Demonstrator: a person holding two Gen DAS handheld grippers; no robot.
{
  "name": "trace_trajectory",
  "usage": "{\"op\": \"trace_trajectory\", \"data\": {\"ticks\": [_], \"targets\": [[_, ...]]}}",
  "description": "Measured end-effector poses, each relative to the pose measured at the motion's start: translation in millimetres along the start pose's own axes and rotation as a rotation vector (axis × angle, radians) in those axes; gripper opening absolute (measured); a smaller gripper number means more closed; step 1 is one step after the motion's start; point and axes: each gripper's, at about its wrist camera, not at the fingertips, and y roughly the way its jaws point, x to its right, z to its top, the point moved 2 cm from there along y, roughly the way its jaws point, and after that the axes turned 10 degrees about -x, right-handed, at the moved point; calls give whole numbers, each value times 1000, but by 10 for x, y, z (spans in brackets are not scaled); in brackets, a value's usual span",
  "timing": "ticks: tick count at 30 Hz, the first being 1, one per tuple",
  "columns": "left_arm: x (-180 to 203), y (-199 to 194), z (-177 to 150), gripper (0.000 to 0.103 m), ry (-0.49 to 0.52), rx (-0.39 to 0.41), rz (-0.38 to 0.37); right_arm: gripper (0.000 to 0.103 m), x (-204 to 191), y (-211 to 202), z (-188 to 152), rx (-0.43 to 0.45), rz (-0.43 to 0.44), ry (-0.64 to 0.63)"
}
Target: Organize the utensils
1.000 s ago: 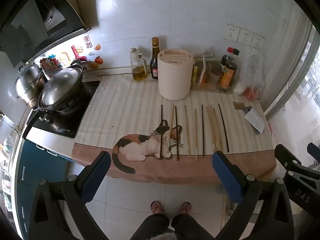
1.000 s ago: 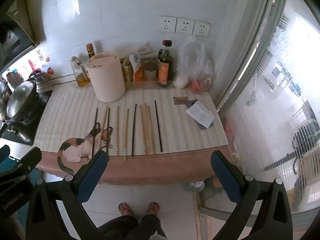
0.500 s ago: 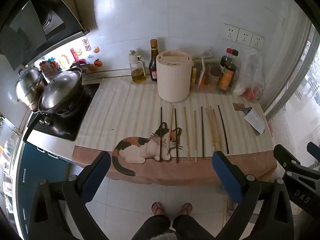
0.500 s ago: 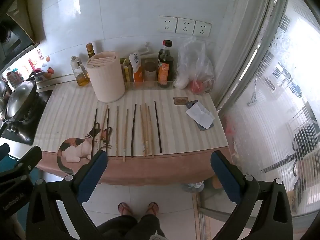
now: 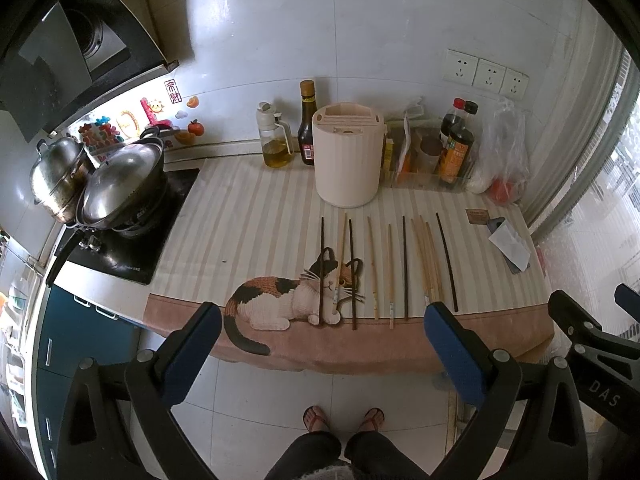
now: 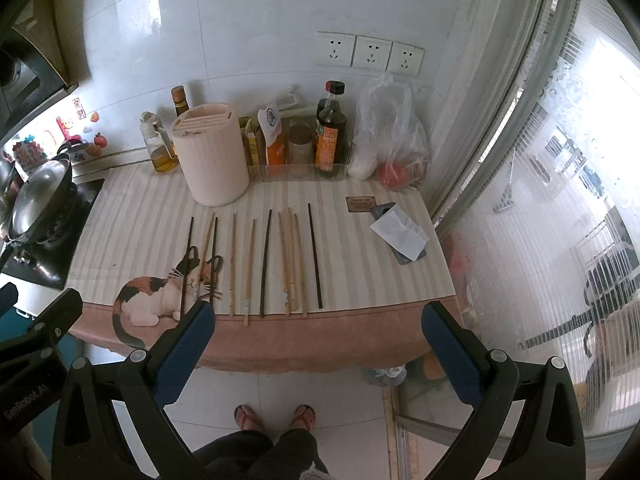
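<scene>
Wooden chopsticks [image 5: 428,262] in a row, cream holder [image 5: 347,156] behind, bottles [image 5: 456,148] beside

Both grippers [image 5: 322,344] slightly nearer counter [image 5: 248,216].

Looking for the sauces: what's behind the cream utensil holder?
Behind the cream utensil holder stands a dark sauce bottle, beside an oil dispenser. The bottle's lower right is hidden.
</scene>
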Motion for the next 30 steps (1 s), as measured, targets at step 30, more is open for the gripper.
{"op": "trace_trajectory", "data": {"ticks": [30], "targets": [[21, 4, 67, 103, -1, 4, 6, 103, 9, -18, -30, -3, 1, -2]]}}
